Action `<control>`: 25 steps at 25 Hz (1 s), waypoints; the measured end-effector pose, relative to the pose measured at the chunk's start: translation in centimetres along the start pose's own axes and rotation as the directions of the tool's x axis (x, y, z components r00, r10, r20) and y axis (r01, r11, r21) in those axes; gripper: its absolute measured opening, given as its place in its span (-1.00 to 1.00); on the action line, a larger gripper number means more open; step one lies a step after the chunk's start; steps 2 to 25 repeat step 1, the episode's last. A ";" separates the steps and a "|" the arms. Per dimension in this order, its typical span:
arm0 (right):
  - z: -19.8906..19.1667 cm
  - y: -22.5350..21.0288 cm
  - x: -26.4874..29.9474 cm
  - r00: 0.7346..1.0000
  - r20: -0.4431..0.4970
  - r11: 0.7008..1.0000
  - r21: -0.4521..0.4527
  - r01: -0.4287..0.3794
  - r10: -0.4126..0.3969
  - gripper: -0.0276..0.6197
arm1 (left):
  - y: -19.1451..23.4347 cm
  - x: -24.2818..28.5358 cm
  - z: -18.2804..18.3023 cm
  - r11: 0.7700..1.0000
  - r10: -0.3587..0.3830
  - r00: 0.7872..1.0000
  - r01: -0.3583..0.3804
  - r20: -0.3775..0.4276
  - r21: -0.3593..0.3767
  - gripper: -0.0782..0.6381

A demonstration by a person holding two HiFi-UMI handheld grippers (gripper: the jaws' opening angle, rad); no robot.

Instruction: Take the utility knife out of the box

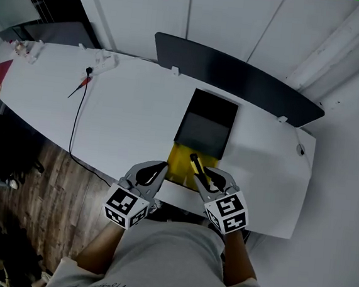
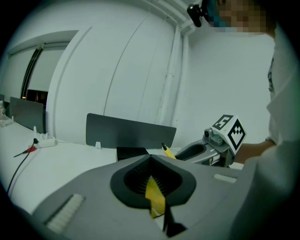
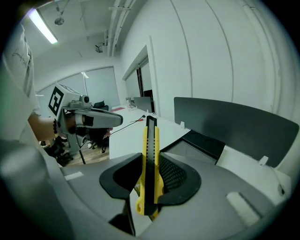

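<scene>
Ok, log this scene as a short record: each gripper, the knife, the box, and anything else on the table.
left gripper: shut on the yellow edge of the box
right gripper: shut on the utility knife
utility knife: held along the jaws, tip pointing forward
box: open, at the near edge of the table
also on table: red-handled tool, far left

Bottom of the head view: a light grey short-sleeved shirt, dark script lettering across it. The left claw and right claw are grey-bodied with black inner pads, and each carries a white cube printed with black square markers. There's a dark beaded band at the left wrist.
</scene>
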State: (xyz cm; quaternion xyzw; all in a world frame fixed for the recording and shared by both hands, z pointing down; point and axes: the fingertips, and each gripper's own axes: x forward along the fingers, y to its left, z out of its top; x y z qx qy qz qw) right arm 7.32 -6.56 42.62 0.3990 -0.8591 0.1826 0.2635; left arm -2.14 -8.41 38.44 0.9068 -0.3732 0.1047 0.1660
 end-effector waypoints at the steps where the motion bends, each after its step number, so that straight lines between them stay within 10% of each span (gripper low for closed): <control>1: -0.1 0.1 0.0 1.000 -0.001 1.000 -0.001 -0.002 0.002 -0.51 | 0.0 0.0 -0.1 1.000 0.000 1.000 0.000 -0.002 0.000 -0.78; 25: -0.1 0.1 0.0 1.000 -0.001 1.000 -0.001 -0.002 0.002 -0.51 | 0.0 0.0 -0.1 1.000 0.000 1.000 0.000 -0.002 0.000 -0.78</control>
